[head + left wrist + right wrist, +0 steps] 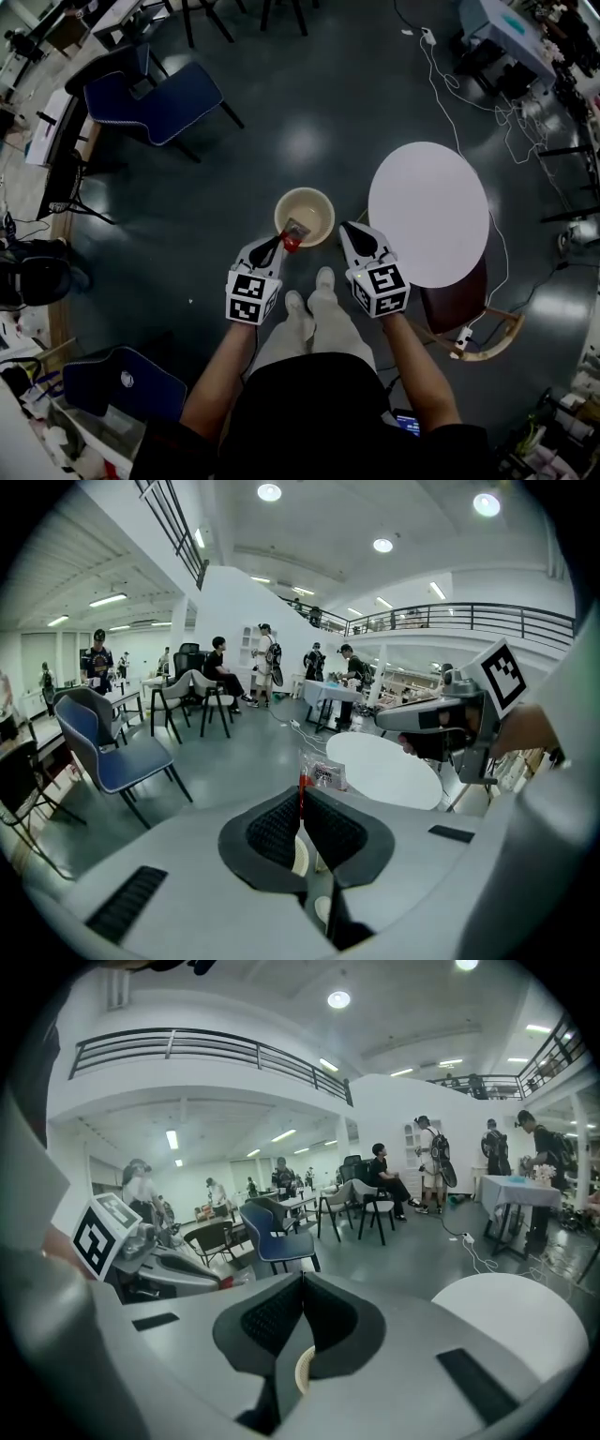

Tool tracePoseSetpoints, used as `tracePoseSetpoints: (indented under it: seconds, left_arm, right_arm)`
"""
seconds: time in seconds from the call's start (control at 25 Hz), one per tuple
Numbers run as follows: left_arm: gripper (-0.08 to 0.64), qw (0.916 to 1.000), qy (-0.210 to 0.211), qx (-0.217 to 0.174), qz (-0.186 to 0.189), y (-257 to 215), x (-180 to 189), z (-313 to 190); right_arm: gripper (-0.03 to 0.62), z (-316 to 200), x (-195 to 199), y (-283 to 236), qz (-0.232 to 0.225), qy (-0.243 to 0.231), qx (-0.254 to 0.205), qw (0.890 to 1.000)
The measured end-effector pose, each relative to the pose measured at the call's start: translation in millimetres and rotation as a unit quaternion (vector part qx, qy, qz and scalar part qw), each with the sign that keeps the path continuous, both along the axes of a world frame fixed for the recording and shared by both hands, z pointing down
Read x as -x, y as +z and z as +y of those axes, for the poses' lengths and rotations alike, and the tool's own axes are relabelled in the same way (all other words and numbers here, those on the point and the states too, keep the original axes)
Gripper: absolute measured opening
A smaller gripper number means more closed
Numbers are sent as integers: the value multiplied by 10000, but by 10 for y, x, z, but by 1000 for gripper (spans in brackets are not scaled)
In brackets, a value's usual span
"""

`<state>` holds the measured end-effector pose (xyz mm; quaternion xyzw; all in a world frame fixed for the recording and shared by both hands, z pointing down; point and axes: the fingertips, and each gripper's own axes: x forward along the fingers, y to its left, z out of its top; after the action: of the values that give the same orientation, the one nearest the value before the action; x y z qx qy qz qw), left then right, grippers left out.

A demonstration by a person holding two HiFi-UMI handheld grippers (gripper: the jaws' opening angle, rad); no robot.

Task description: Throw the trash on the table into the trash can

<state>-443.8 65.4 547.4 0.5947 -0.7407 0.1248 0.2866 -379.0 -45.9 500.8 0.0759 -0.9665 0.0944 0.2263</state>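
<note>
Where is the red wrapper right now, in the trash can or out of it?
Out. The left tool, jaws shut, pinches the wrapper; in the head view it hangs over the trash can at its near rim.

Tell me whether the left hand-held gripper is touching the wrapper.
Touching. In the left gripper view the left hand-held gripper is clamped on the wrapper.

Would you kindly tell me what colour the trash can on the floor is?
Cream, close to pale yellow; the trash can shows best in the head view.
</note>
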Motion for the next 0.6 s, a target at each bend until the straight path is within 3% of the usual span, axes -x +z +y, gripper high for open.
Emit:
tracePoseSetpoints:
  seconds: [0.6]
  left_arm:
    - [26, 9986, 37, 502, 180, 1212, 143, -142]
  right_arm:
    - [18, -22, 311, 1232, 325, 9, 531, 9981]
